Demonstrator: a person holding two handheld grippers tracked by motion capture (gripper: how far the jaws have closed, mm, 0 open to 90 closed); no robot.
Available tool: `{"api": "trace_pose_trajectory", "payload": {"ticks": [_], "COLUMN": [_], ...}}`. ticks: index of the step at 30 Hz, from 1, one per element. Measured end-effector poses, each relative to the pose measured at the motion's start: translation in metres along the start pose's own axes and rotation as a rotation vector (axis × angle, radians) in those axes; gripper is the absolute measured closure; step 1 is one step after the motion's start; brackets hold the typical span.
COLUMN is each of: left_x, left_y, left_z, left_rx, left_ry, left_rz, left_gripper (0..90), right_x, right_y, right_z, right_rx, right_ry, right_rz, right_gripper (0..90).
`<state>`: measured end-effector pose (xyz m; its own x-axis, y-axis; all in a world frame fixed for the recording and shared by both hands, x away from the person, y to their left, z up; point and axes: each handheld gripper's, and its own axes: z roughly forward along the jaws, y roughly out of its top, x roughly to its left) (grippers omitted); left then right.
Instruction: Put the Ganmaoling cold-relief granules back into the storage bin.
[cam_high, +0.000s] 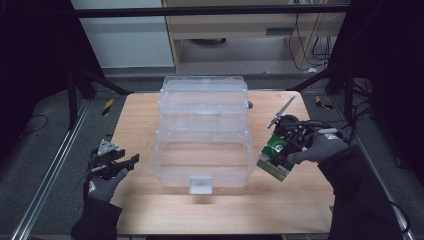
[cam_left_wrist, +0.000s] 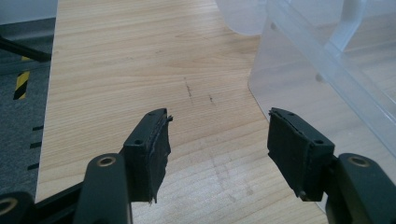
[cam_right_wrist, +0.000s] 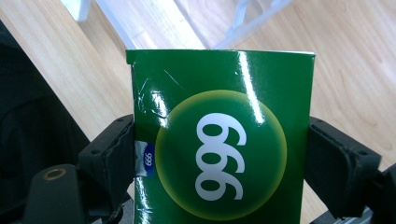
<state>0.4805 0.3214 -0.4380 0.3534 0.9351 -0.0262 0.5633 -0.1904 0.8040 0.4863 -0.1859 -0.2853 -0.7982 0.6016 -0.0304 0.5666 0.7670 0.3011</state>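
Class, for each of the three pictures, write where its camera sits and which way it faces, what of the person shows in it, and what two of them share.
High view: above the person's side, facing forward and down on the wooden table and clear storage box; both gloved hands with the left tool and right tool show.
Left gripper view: on the left tool, along its open jaws toward table and box.
Right gripper view: on the right tool, along jaws clamping a green carton.
Shared: carton and box appear in the high and right gripper views.
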Motion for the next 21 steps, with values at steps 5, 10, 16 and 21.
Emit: {"api": "trace_pose_trajectory", "payload": {"ticks": [5, 10, 16, 21], "left_x": [0.000, 0.001, 0.001, 0.002], "left_y": [-0.001, -0.001, -0.001, -0.001], "left_z": [0.001, 0.001, 0.000, 0.001], "left_rx": [0.005, 0.004, 0.002, 0.004], "left_ry": [0.001, 0.002, 0.001, 0.001], "left_rz": [0.001, 0.001, -0.003, -0.005], "left_gripper": [37.7, 37.6, 37.6, 37.6], "right_x": [-0.001, -0.002, -0.004, -0.005], "right_y": [0.010, 0.018, 0.030, 0.041], "right_z": [-0.006, -0.009, -0.003, 0.001], "right_rx": [-0.010, -0.017, -0.019, -0.018], "right_ry": [0.001, 0.005, 0.014, 0.038], "right_rz": [-0.030, -0.058, -0.099, -0.116], "right_gripper": [18.5, 18.5, 18.6, 18.5]}}
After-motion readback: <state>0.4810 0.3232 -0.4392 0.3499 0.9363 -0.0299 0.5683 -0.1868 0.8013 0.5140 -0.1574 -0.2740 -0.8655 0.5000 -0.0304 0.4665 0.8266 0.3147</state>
